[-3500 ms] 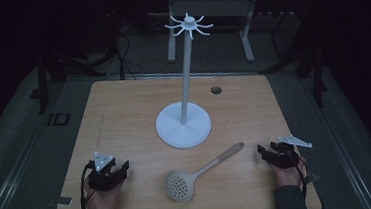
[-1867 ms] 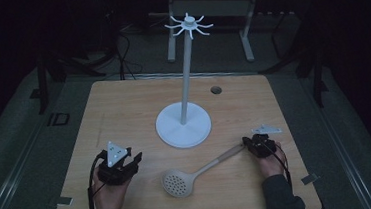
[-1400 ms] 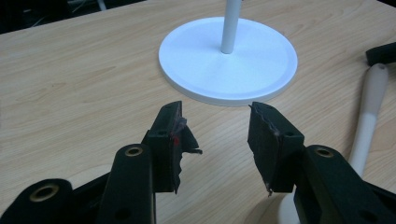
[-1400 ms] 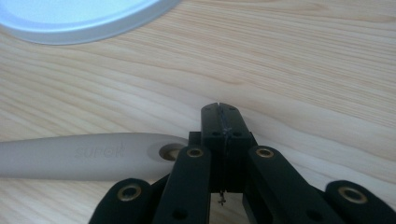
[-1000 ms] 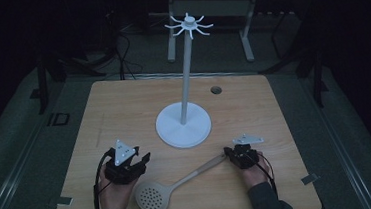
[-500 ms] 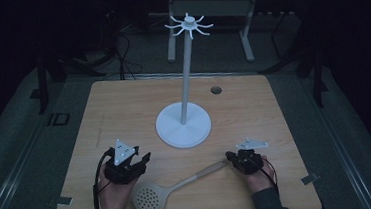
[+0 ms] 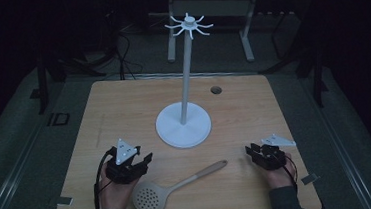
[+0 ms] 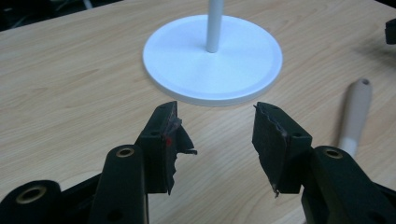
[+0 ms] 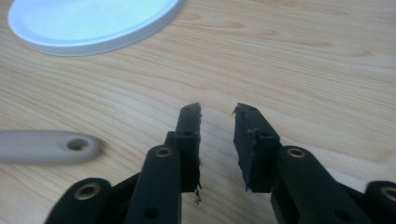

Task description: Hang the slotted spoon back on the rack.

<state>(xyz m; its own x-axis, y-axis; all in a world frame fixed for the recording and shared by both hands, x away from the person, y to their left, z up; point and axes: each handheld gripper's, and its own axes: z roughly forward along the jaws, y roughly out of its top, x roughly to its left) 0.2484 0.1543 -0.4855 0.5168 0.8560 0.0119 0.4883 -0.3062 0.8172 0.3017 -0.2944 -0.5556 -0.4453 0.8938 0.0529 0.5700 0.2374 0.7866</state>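
Skimmer (image 7: pixel 175 186) lies between my empty, parted left tongs (image 8: pixel 217 126) and right tongs (image 9: pixel 217 122); bowl nearer left, handle toward right.

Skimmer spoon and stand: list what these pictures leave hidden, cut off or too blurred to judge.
- Skimmer spoon: bowel end cut off by the left edge of the right gripper view, where the handle is blurred; hidden behind a jaw in the left gripper view.
- Stand: hooks cut off by the top edge in both gripper views.
- Hands: mostly covered by the left gripper and right gripper, high view.
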